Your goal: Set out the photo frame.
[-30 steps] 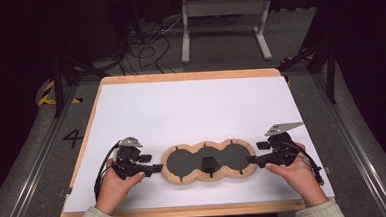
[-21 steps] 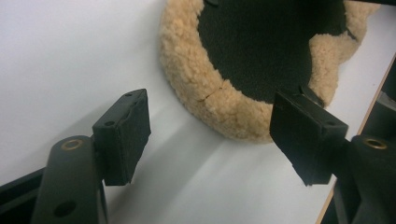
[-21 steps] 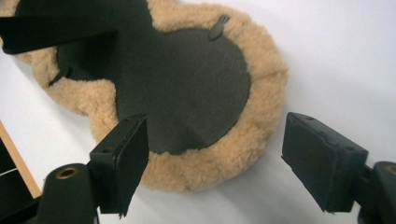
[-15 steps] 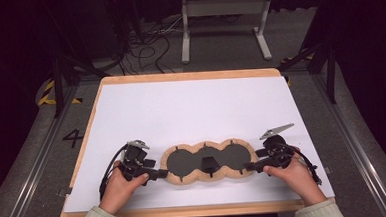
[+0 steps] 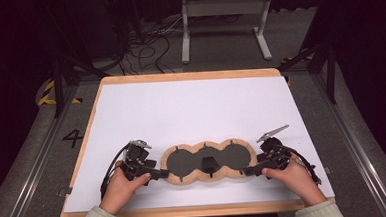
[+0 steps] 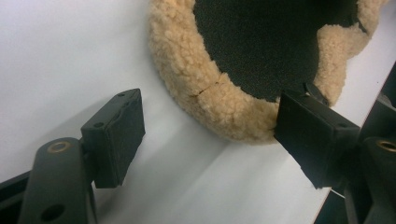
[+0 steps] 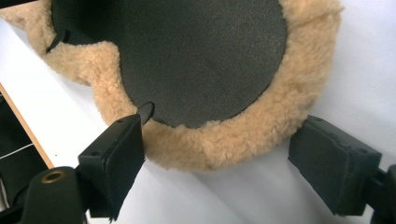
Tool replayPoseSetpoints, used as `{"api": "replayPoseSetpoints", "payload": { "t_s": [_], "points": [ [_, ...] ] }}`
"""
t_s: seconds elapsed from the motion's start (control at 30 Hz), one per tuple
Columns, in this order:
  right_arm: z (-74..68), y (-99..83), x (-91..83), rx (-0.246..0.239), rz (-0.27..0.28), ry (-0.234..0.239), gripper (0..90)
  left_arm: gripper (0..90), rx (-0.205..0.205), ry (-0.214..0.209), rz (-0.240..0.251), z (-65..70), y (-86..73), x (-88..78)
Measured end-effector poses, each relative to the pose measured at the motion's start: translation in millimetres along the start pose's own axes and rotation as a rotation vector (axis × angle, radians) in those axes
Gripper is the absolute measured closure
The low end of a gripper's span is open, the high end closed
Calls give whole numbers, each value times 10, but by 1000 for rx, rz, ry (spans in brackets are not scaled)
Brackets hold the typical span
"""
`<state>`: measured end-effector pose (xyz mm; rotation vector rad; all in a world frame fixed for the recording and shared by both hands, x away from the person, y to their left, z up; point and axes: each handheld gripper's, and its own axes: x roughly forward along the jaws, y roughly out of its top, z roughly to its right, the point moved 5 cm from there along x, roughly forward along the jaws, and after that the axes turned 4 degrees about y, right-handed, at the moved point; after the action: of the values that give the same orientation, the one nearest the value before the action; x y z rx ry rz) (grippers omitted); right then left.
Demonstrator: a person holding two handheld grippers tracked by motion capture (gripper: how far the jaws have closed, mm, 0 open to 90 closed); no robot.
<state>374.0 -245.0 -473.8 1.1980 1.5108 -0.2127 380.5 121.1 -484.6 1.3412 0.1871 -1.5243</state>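
Lying flat near the front edge of the white table (image 5: 196,108), a three-lobed fleece pad (image 5: 207,162) with a tan woolly rim and a dark inner face is flanked by two hand-held claws. The left claw (image 5: 160,174) is seen at the pad's left end and the right claw (image 5: 248,170) at its right end, each held low by a hand. In the left gripper view the jaws stand apart, one over bare table, the other touching the woolly rim (image 6: 205,88) at its near curve. In the right gripper view the jaws are likewise spread, with the rim (image 7: 224,140) between them and nothing yet pinched.

The step in hand is judged to be a grasp of both ends at once. It would be done well if each claw were slid further on, so that one jaw passes under the rim and the other over it, and both were then closed evenly; a bite on loose wool alone is likely to slip. The lift is best kept level, since the soft pad may sag in the middle.

Little room is left toward the person, where the pad lies near the table's wooden border (image 5: 196,211). Broad open surface is seen beyond the pad and to both sides, so a move away is unobstructed.
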Motion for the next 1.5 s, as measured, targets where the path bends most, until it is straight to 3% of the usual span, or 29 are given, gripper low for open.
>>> {"api": "replayPoseSetpoints", "payload": {
  "t_s": [0.2, 0.23, 0.3, 0.33, 0.4, 0.93, 1.1, 1.2, 1.5],
  "points": [
    [-10, -1, 4, 7, -1, 1, 177, 247, 2, 9, 0, -4, 4, 2],
    [-10, 0, 6, 10, 0, 2, 177, 247, 0, -3, -1, 3, 6, 5],
    [-4, 5, 2, 33, 10, 4, 200, 274, -6, -98, -10, 46, 6, 33],
    [-4, 5, 2, 33, 10, 4, 200, 274, -6, -108, -8, 80, 9, 53],
    [4, 6, -3, 46, 17, 5, 215, 254, 5, -73, -24, 117, 19, 63],
    [-2, 22, -15, 90, 16, -23, 261, 314, -24, -52, 5, 101, 33, 54],
    [2, 42, -58, 114, 51, -52, 365, 329, -20, -30, 7, 104, 45, 38],
    [-3, 52, -77, 116, 64, -69, 400, 342, -8, 4, 17, 98, 57, 17],
    [1, 91, -132, 143, 137, -96, 532, 433, -5, 64, 88, 98, 89, -87]
  ]
}}
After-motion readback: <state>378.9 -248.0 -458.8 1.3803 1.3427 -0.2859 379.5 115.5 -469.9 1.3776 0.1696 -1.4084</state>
